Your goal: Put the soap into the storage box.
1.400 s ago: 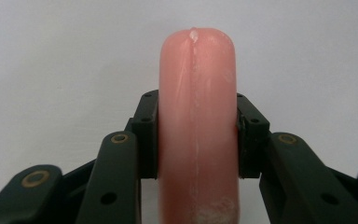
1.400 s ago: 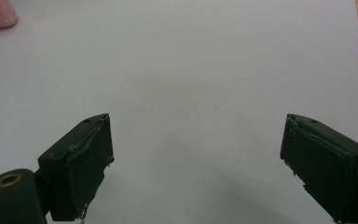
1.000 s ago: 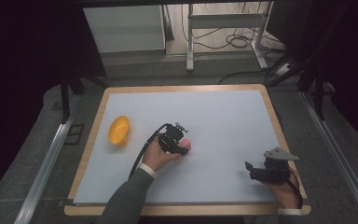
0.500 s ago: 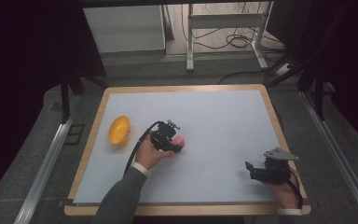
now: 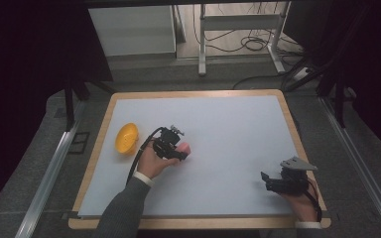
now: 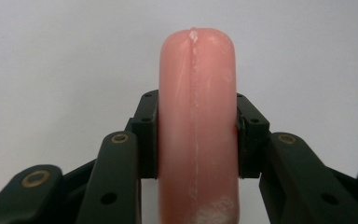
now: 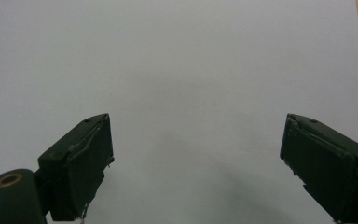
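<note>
a pink sausage point(image 6: 196, 130) is clamped in the left gripper point(image 5: 174, 149), just right of a yellow bowl point(image 5: 126, 138); the right gripper point(image 5: 278, 182) is held released at the near right

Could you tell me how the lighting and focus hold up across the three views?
High view: white table evenly lit, surroundings nearly black. Left gripper view: pink object fairly sharp, its lower end softer. Right gripper view: soft shadow on the table below the right gripper, no glare.

Pale grey table point(image 5: 228, 124) with wooden rim. Yellow bowl point(image 5: 126, 137) tilted near left edge. Beyond far edge, white cabinet point(image 5: 131, 29), metal stand point(image 5: 240, 22), cables on floor point(image 5: 250, 44).
</note>
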Action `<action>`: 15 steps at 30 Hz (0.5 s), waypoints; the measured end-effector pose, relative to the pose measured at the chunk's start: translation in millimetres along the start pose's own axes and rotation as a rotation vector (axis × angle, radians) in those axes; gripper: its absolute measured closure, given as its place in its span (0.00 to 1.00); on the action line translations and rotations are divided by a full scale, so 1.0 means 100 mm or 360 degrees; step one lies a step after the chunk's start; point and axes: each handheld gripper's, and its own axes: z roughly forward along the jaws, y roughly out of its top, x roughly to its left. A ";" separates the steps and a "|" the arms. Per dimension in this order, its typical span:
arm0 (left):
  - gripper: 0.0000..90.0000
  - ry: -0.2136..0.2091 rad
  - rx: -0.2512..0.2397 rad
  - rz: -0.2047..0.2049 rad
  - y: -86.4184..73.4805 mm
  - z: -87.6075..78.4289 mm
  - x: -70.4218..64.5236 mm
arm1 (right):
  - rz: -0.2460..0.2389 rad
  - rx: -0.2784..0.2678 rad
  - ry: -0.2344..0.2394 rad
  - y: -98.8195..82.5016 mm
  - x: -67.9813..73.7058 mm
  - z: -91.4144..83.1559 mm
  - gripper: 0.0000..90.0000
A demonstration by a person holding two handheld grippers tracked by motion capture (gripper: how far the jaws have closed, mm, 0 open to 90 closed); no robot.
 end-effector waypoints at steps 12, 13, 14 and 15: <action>0.67 0.0040 -0.0014 -0.0026 -0.07 -0.13 0.12 | 0.0001 -0.0001 -0.0001 0.00 0.00 0.00 0.10; 0.67 0.0036 -0.0013 -0.0022 -0.08 -0.14 0.13 | 0.0001 0.0000 -0.0001 0.00 0.01 0.00 0.10; 0.67 0.0031 -0.0013 -0.0022 -0.08 -0.14 0.14 | 0.0000 0.0000 0.0000 0.00 0.01 0.01 0.10; 0.67 0.0030 -0.0011 -0.0028 -0.09 -0.15 0.14 | -0.0001 0.0001 0.0001 0.00 0.01 0.01 0.10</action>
